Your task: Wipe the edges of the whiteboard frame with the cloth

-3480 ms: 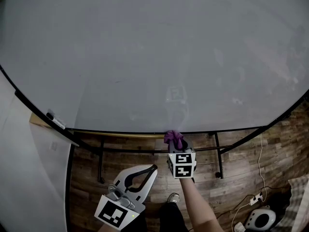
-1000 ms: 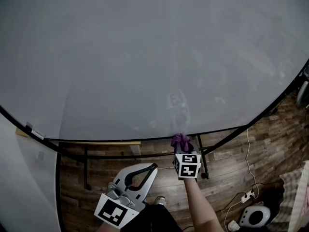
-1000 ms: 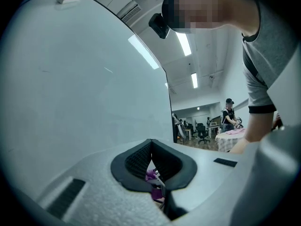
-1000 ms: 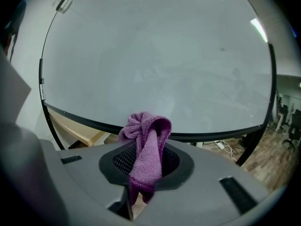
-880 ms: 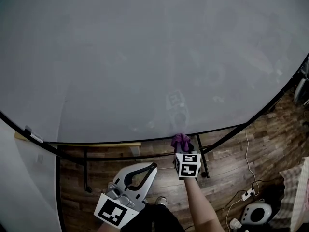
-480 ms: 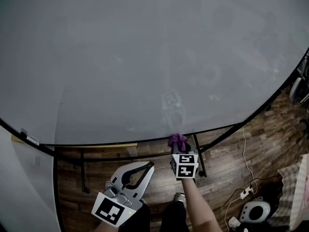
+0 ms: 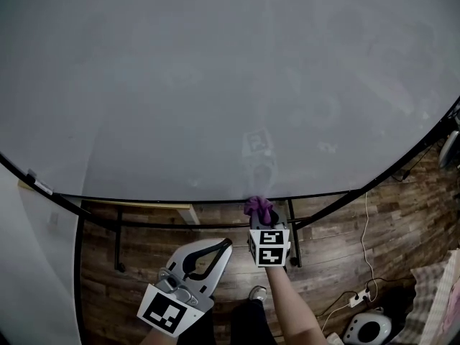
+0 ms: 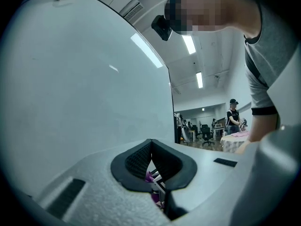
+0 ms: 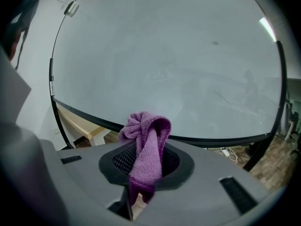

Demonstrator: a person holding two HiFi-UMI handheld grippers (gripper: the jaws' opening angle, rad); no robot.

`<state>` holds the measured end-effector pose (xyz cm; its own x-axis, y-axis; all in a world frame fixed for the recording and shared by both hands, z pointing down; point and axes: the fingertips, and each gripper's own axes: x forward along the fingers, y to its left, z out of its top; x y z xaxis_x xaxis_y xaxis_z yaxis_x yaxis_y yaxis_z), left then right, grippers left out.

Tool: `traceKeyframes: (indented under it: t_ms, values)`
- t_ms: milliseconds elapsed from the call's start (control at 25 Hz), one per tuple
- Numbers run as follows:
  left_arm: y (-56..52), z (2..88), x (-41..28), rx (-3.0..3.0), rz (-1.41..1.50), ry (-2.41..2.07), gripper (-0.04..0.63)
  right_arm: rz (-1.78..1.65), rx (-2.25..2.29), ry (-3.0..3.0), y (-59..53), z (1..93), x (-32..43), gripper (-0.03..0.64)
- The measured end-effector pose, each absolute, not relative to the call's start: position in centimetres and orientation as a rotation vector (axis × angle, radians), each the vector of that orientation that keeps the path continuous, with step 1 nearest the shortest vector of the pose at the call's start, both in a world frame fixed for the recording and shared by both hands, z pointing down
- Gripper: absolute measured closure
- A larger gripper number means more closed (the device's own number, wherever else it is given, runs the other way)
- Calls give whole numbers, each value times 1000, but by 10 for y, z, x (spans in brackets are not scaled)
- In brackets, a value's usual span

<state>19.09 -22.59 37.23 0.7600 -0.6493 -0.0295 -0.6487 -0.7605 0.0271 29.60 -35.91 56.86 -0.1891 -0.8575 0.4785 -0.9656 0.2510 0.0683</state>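
Observation:
The whiteboard (image 7: 215, 85) fills most of the head view, and its black bottom frame edge (image 7: 180, 200) curves across below. My right gripper (image 7: 260, 218) is shut on a bunched purple cloth (image 7: 256, 207), which touches that bottom edge. In the right gripper view the cloth (image 9: 146, 140) is clamped between the jaws of the right gripper (image 9: 146, 149), with the frame edge (image 9: 216, 139) just beyond. My left gripper (image 7: 224, 245) hangs lower left, away from the board, shut on nothing. In the left gripper view the tips of the left gripper (image 8: 151, 142) meet.
The board's black stand legs (image 7: 293, 228) reach down to a wooden floor (image 7: 338, 250). A wooden tabletop (image 7: 169, 208) shows behind the stand. Cables and a power strip (image 7: 356, 300) lie at the lower right beside a round white device (image 7: 366, 329). A person (image 8: 233, 117) stands far off.
The right gripper and cloth have slid rightward along the bottom frame edge, and the stand legs now sit further left in view. The left gripper has stayed low and shut.

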Motion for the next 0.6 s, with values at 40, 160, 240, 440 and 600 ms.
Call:
traceKeyframes:
  t_ms: [40,160,240,440,600]
  values:
    - [-225,372,197,2927,-55,-1092,578,344,1652,-2119,-359,568,300,546]
    - [-225,371,214,2920,-56,-1113,578,338,1636,-2132,-359,567,314,546]
    - [-225,371,226,2919,-59,-1121,578,340,1631,-2134,-359,567,325,546]
    - [-227,371,250,2913,-65,-1133,578,320,1612,-2142,-361,567,347,546]
    - [-229,370,268,2922,-66,-1144,578,320,1603,-2150,-361,568,364,546]
